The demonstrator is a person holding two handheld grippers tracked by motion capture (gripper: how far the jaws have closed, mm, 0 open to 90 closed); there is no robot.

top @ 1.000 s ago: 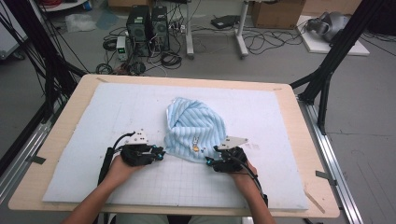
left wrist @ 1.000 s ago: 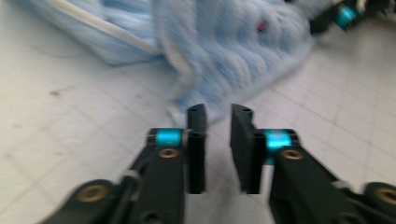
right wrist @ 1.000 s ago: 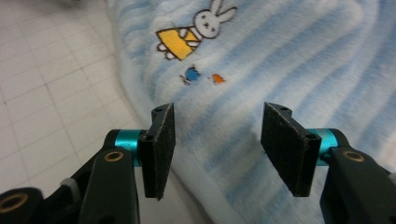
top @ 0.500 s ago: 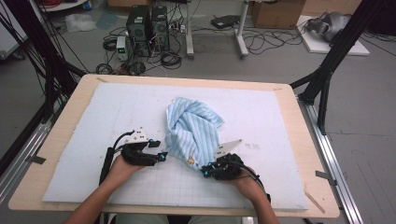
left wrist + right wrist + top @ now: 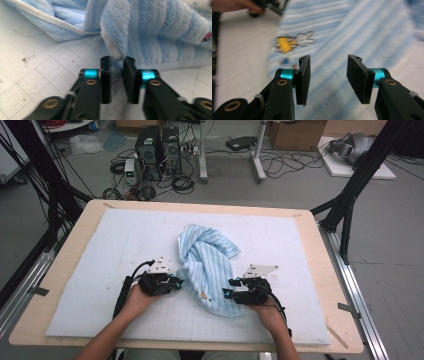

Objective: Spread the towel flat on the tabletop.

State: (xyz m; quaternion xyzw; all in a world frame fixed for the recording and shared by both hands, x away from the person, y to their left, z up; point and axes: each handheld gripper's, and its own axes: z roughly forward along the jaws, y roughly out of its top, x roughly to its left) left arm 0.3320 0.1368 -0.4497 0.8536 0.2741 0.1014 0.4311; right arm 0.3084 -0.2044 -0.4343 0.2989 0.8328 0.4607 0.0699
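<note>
While one white padded surface (image 5: 100, 270) fills the centre of the high view, a single blue striped towel (image 5: 207, 265) lies bunched at its middle. Two claws flank its lower end. The left claw (image 5: 117, 65) has just been closing and pinches a towel fold. The right claw (image 5: 329, 72), just opening, hovers released above the cloth.
</note>
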